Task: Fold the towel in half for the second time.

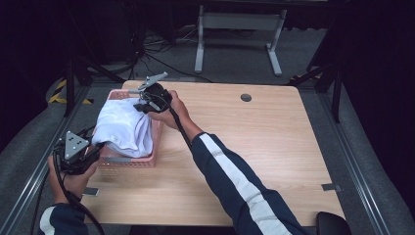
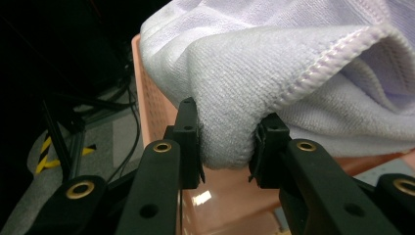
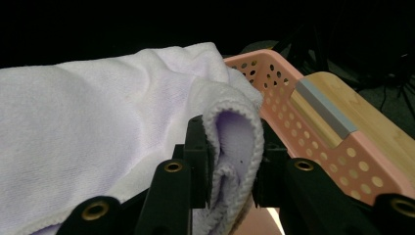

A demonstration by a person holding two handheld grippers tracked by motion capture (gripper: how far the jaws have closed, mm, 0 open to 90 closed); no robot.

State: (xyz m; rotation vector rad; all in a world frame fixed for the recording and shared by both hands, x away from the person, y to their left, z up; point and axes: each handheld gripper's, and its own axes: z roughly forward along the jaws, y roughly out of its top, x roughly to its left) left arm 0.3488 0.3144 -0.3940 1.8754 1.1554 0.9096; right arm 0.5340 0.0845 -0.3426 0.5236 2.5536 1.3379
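No legible text, label, brand, number or sign is found on any surface in these views.

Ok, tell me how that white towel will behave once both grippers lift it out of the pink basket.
The towel will probably sag between the grips: it already folds and bunches between the jaws. It looks light, being thin terry cloth. Its nubby weave should hold without slipping.

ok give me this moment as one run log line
left gripper: shut on towel corner | right gripper: shut on towel fold | towel: heaped over pink basket | basket: on table, left side
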